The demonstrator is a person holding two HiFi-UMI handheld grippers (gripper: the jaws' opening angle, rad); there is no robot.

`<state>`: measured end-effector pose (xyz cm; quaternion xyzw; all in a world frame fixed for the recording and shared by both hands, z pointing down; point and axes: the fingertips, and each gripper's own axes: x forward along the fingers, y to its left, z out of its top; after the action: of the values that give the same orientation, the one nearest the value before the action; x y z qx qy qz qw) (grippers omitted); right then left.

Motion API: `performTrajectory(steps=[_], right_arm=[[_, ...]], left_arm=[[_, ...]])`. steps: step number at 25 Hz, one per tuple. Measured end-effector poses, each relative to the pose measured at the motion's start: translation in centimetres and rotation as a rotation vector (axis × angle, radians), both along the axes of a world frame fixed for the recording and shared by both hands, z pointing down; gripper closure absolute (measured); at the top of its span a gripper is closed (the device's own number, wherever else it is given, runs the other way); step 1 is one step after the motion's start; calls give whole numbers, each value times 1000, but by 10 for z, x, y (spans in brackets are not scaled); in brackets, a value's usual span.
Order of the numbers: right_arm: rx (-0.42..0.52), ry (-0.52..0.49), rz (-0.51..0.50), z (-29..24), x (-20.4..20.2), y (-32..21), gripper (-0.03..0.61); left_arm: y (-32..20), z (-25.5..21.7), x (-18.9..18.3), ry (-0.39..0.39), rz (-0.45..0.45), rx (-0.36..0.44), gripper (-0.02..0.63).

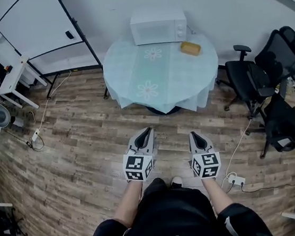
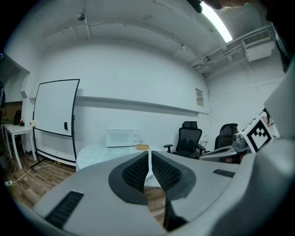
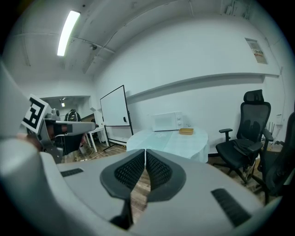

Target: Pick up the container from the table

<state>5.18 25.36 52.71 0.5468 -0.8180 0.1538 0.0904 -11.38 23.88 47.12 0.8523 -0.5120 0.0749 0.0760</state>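
Hovering above wood floor [image 1: 77,150]: left claw [image 1: 146,133], right claw [image 1: 194,136], both jaws pressed together, nothing gripped. Container [image 1: 190,48] on counter [image 1: 125,69] beside microwave [image 1: 158,27], well apart from claws.

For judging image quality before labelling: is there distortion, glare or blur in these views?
Head view: strong fisheye bending, the floor boards curve, the light is even. Left gripper view: ceiling lamp blown out, dark corners. Right gripper view: dark corners too, container small yet distinct, no motion blur.
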Motion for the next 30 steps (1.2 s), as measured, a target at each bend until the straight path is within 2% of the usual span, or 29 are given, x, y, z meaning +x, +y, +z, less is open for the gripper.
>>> performTrajectory(steps=[7,14,30], right_arm=[[-4,-18,10,3,23,-11,552],[-17,-14,13,9,31,-39,552],[-34,6,53,5,33,-183,552]], left_arm=[[-9,2,21,-14,0,-5,581],[-43,8,34,-10,12,-14,581],[-200,13,45,-5,83,-33,581]])
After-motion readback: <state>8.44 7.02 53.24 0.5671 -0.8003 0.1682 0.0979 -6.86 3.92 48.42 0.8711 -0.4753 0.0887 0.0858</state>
